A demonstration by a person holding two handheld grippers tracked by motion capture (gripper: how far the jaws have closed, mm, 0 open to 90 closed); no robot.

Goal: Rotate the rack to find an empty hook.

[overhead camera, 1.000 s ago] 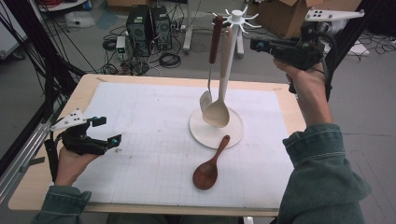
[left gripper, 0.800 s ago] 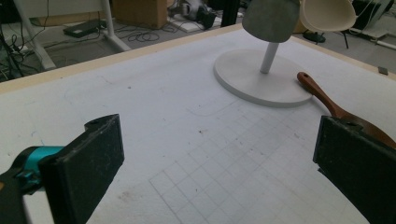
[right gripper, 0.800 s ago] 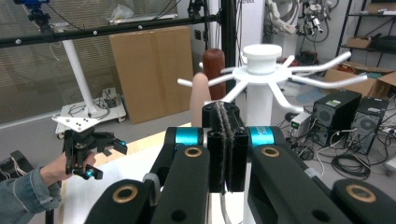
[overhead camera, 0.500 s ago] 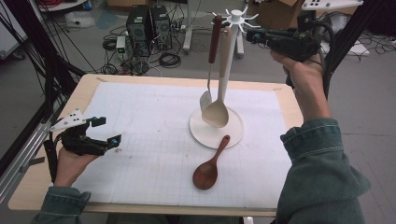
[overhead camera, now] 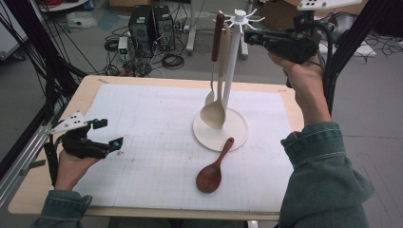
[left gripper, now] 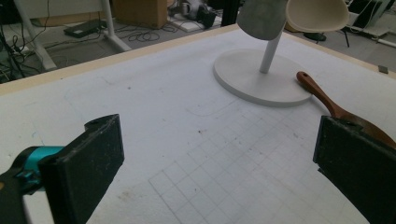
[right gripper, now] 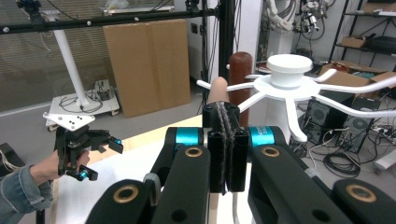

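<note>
— What are you working on right now?

— I'm dealing with the cream spoon [overhead camera: 215, 112] hanging on the white rack [overhead camera: 231, 61]. Its handle top [right gripper: 217, 89] is sitting just past the tips of my right gripper [right gripper: 226, 109], on one of the rack's arms, with the dark-handled utensil [overhead camera: 217, 33] hanging right beside it.

— Is the right gripper grasping it?

— No, its jaws are clenched together with nothing between them. I'm holding it level at the rack's crown, pointing at the handle tops.

— So which step is this?

— I'm judging it as the approach to the hanging handle. Next I'm needing to spread the jaws, ease forward around the handle and lift it off the arm without knocking its neighbour.

— And the other hand?

— My left gripper [overhead camera: 105, 134] is resting low over the mat [overhead camera: 157, 142], jaws released and wide apart, holding nothing. The brown wooden spoon [left gripper: 343, 112] is lying ahead of it to its right, its handle tip touching the rack's base [left gripper: 252, 77].
</note>
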